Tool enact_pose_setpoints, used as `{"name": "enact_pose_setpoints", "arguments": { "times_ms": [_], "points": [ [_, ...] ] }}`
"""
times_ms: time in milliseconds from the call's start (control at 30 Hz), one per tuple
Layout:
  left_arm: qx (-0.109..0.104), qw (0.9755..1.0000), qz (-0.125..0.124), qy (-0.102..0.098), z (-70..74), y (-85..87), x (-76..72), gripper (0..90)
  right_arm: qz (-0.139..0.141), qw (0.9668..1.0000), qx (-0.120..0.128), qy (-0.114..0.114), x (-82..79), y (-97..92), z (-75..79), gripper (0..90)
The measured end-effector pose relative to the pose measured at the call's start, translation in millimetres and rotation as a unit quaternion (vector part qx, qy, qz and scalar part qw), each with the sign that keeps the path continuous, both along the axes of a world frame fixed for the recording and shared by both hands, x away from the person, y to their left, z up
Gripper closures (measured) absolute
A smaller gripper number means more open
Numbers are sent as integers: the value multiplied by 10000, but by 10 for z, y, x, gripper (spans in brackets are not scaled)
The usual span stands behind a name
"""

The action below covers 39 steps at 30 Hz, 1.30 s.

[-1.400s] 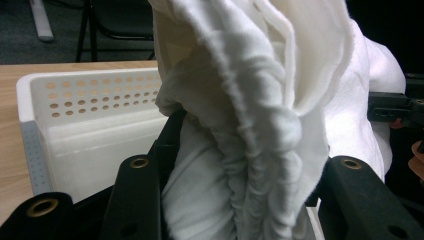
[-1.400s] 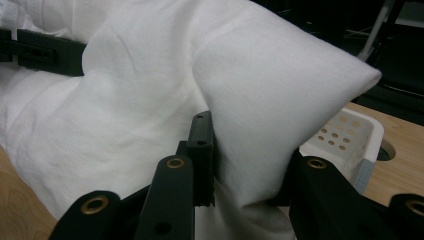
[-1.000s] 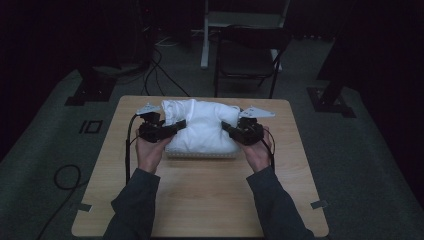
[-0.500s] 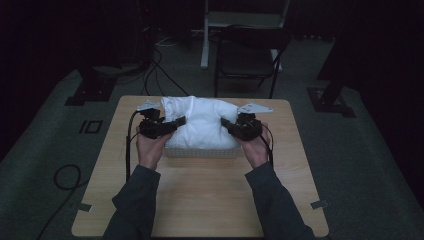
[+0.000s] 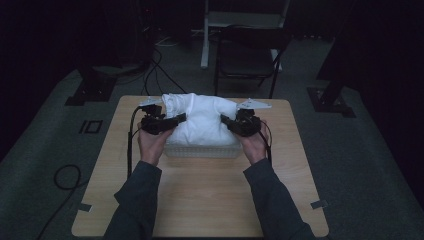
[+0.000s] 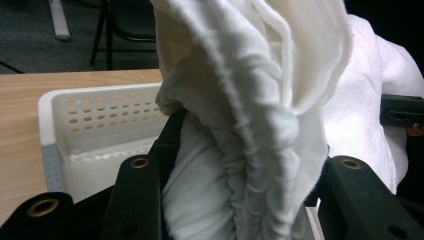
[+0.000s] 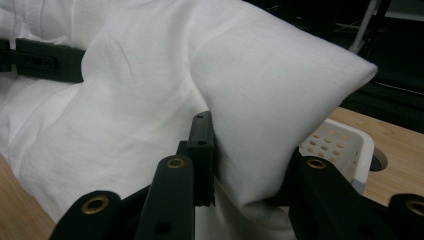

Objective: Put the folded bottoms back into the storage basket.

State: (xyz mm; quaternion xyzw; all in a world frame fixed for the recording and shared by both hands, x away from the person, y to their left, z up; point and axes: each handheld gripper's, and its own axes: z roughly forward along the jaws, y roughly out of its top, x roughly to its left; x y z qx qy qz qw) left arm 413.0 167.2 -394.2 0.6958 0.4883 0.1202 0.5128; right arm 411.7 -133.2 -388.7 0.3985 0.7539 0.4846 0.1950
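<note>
a: status? b: left gripper (image 5: pixel 172 121) and right gripper (image 5: pixel 229 122) each clamp the white cloth (image 5: pixel 200 117) above the basket (image 5: pixel 200 150), table's 12 o'clock. a: risk? b: uneven pull could slip a corner.

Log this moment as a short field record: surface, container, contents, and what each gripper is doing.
surface: wooden table
container: white perforated basket, near the far edge of the table
contents: bulky white cloth, heaped above the basket rim
left gripper: shut on a gathered fold at the cloth's left end
right gripper: shut on a fold at the cloth's right end
background: dark folding chair beyond the table
</note>
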Motion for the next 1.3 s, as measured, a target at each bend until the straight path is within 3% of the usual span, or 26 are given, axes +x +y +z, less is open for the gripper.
{"name": "enact_pose_setpoints", "arguments": {
  "times_ms": [500, 933, 1300],
  "points": [
    [-64, 9998, 150, 104, -60, -3, 138, 532, -143, 9999, -40, 68, 147, 39, -8, 721],
    [90, 9996, 222, 119, -48, -68, 257, 533, -270, 9996, -27, 87, 248, 35, -34, 723],
    [136, 9991, 344, 216, -162, -79, 362, 532, -363, 9991, -33, 200, 335, 72, -129, 723]
  ]
}}
